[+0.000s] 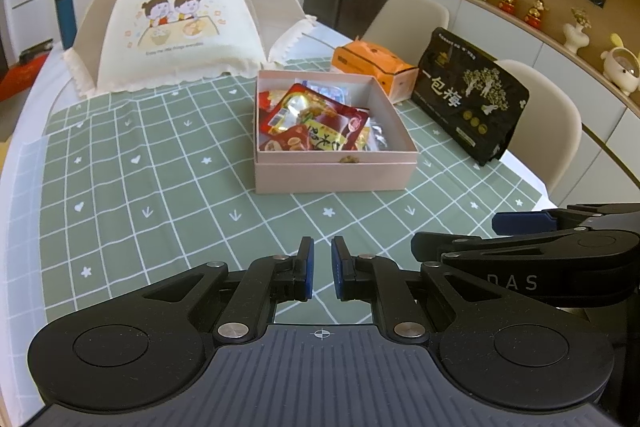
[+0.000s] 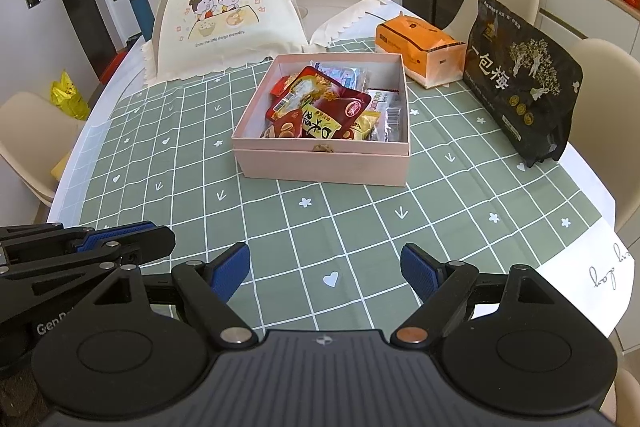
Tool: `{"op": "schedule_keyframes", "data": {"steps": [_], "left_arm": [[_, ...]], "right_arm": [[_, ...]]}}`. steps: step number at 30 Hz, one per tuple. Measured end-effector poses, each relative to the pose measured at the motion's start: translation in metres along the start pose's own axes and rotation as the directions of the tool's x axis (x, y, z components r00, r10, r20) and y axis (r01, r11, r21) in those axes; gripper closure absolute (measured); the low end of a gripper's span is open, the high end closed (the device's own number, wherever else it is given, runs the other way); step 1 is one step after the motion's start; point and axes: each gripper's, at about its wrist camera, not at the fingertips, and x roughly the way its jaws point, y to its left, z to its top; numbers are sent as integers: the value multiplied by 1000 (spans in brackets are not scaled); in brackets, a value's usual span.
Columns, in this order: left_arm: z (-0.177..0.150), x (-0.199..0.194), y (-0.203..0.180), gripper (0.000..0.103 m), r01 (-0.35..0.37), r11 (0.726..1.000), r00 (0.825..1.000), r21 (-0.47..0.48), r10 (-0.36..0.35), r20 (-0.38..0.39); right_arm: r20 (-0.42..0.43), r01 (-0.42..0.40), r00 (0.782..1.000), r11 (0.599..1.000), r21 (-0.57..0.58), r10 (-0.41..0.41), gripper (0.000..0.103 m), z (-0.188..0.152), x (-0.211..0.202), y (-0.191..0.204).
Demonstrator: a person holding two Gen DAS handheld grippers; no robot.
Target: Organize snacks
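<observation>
A pink open box (image 1: 335,172) (image 2: 324,163) sits mid-table, filled with several snack packets (image 1: 316,123) (image 2: 320,107), mostly red and yellow. A big black plum bag (image 1: 470,95) (image 2: 524,79) stands upright to the box's right. My left gripper (image 1: 322,267) hovers low over the cloth in front of the box, its jaws almost closed with a narrow gap and nothing between them. My right gripper (image 2: 325,269) is open wide and empty, also short of the box. Each gripper shows at the edge of the other's view: the right one (image 1: 520,223) and the left one (image 2: 132,229).
An orange tissue box (image 1: 372,65) (image 2: 420,47) lies behind the pink box. A cream mesh food cover (image 1: 176,23) (image 2: 224,23) stands at the back left, a blue bottle (image 1: 65,15) beside it. The green checked tablecloth (image 1: 160,195) covers the table. Beige chairs (image 1: 540,115) stand around the table.
</observation>
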Motion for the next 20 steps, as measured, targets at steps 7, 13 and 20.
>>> {"op": "schedule_keyframes", "data": {"steps": [7, 13, 20], "left_arm": [[2, 4, 1, 91, 4, 1000, 1000, 3, -4, -9], [2, 7, 2, 91, -1, 1000, 1000, 2, 1, -9], [0, 15, 7, 91, -60, 998, 998, 25, 60, 17]], "right_arm": [[-6, 2, 1000, 1000, 7, -2, 20, 0, 3, -3], [-12, 3, 1000, 1000, 21, -3, 20, 0, 6, -6], [-8, 21, 1000, 1000, 17, -21, 20, 1, 15, -8]]}}
